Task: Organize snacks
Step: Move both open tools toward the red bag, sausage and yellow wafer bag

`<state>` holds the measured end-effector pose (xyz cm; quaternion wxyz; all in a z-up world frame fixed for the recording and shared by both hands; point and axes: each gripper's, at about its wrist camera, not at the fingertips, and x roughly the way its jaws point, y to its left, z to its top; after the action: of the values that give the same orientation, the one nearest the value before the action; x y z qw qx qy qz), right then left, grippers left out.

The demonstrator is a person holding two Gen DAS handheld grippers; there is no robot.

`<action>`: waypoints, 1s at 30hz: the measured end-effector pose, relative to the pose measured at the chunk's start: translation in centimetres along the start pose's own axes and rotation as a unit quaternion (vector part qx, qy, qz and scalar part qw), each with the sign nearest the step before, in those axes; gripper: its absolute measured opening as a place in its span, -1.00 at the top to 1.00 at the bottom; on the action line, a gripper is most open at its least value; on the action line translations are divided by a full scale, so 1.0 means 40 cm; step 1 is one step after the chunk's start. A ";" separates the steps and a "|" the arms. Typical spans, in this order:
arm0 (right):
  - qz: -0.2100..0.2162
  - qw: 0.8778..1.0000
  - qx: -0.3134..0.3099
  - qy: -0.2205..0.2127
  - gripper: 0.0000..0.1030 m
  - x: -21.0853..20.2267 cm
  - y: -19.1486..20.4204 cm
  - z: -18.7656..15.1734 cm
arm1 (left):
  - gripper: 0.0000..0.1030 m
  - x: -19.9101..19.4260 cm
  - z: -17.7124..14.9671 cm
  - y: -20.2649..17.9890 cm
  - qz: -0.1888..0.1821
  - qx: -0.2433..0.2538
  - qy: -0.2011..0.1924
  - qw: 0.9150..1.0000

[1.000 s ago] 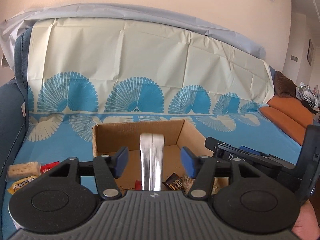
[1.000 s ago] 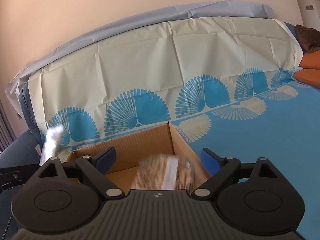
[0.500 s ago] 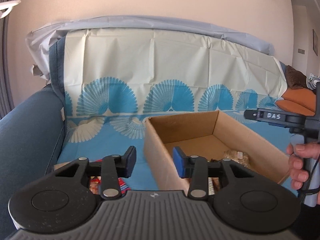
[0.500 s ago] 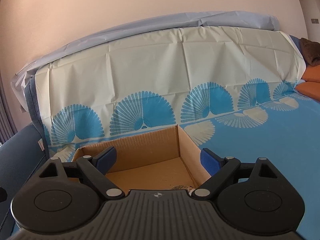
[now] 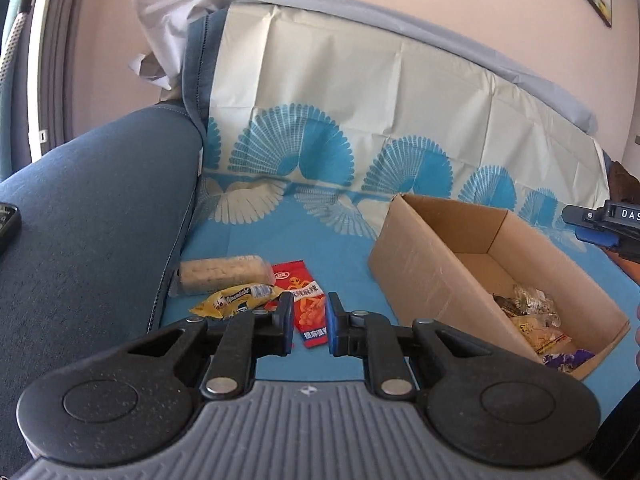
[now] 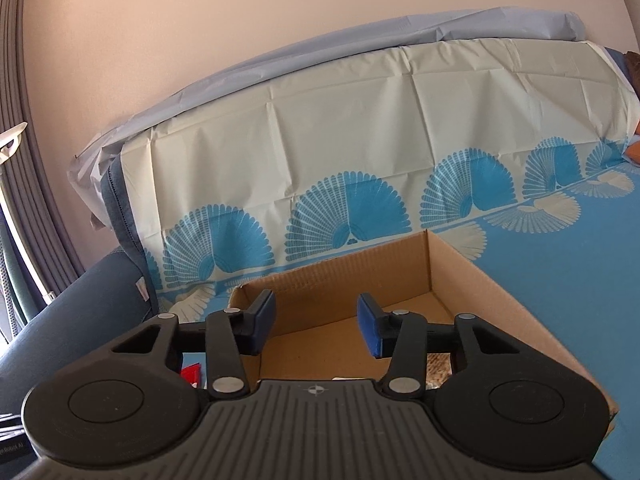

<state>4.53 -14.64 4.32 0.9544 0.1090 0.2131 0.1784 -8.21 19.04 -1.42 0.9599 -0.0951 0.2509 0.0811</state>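
My left gripper [image 5: 309, 322] hovers over loose snacks on the blue cloth, its jaws closing to a narrow gap. A red packet [image 5: 306, 304] lies flat on the cloth behind that gap, and the pads do not press on it. Left of it lie a yellow packet [image 5: 236, 300] and a pale cracker pack [image 5: 220, 274]. To the right stands the open cardboard box [image 5: 440, 276] with several snacks [image 5: 532, 320] in its near end. My right gripper [image 6: 316, 320] hangs over the box [image 6: 400, 276], jaws closing with nothing between them.
A blue sofa armrest [image 5: 80, 220] rises left of the snacks, with a dark device [image 5: 6, 224] on it. The fan-patterned cloth [image 5: 360, 120] covers seat and backrest. The right gripper's tip [image 5: 600, 224] shows beyond the box. Grey curtains [image 6: 24, 160] hang at the left.
The left gripper swung left from over the box to the loose packets; the silver packet between its jaws is gone. The right gripper's brown snack fell into the box. Both jaws narrowed.
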 end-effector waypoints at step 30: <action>0.152 0.963 -0.209 0.076 0.35 0.118 0.446 -0.189 | 0.65 0.111 0.016 0.117 0.032 -0.094 0.040 0.994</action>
<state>-0.10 4.49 0.95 0.8986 -0.0758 0.2234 0.3700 -5.05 24.18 -3.75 0.9329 -0.1795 0.2831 0.1314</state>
